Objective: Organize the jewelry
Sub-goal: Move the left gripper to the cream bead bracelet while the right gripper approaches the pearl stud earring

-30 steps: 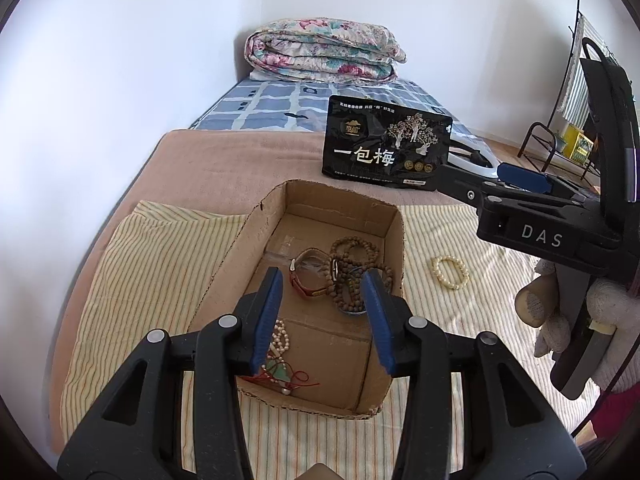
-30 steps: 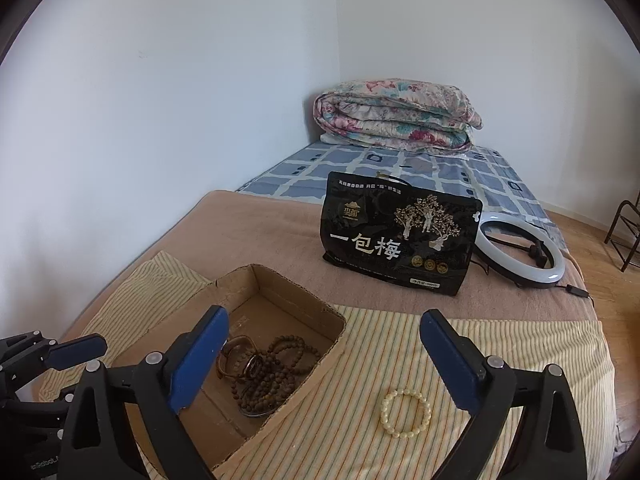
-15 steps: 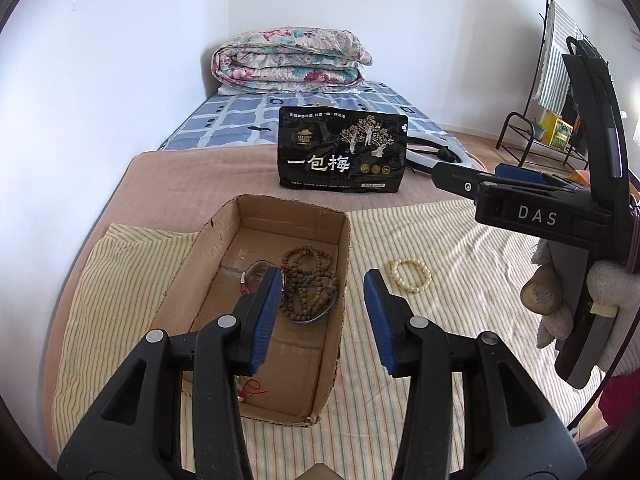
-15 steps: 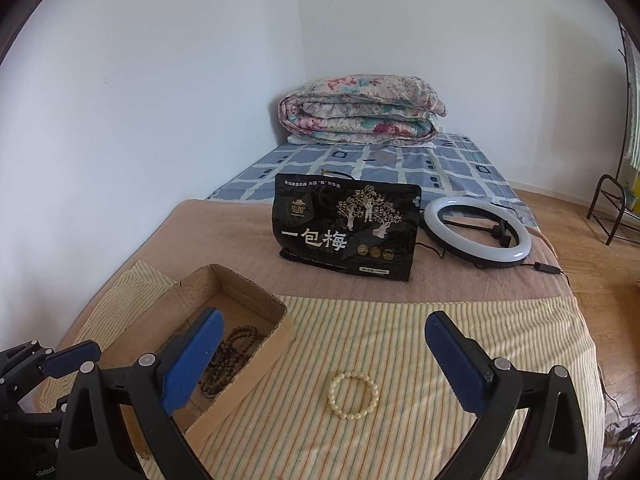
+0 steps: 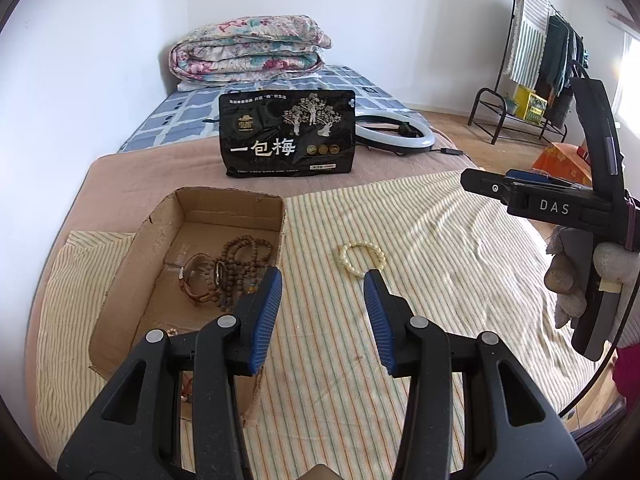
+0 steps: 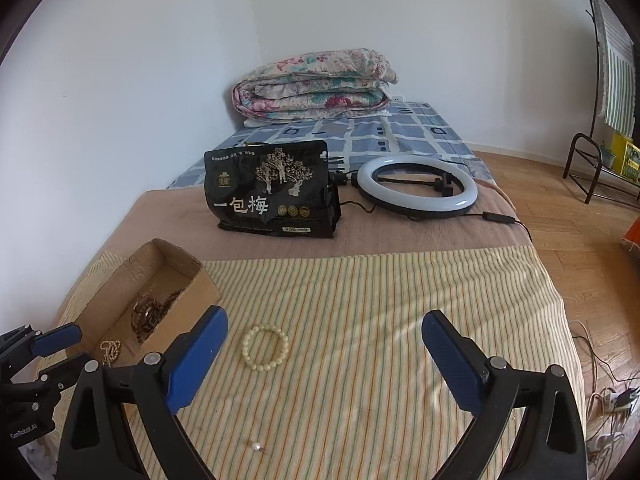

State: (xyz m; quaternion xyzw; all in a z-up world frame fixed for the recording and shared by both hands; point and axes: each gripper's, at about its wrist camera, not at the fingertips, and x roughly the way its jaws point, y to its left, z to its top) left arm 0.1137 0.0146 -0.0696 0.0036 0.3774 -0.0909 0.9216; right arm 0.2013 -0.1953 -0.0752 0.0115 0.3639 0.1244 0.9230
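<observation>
A bed covered by a brown blanket [image 6: 400,236] fills most of both views, with a yellow striped cloth [image 6: 360,320] spread over its near part and a blue checked sheet [image 6: 400,132] at the far end, where a folded floral quilt [image 6: 316,84] sits against the wall. A white ring light [image 6: 417,188] lies flat on the brown blanket, just beside a black pouch [image 5: 288,134] that stands upright and carries the large white characters "一包梅" under a gold tree picture; its smaller print is too fine to read. An open cardboard box [image 5: 160,240] rests on the left part of the striped cloth and holds a tangle of brown bead strands [image 5: 240,268], a brown strap piece and a small pale bead string near its front corner. The left gripper [image 5: 322,292] hovers over the cloth beside the box's right wall, its blue-padded fingers apart and holding nothing. The right gripper [image 6: 322,344], whose body shows the white letters "DAS" in the left view, is spread wide and also empty. The cream bead bracelet [image 6: 265,348] lies loose on the striped cloth, outside the box and near its right wall. A tiny single pearl bead [image 6: 256,446] lies alone on the cloth nearer the right camera.
</observation>
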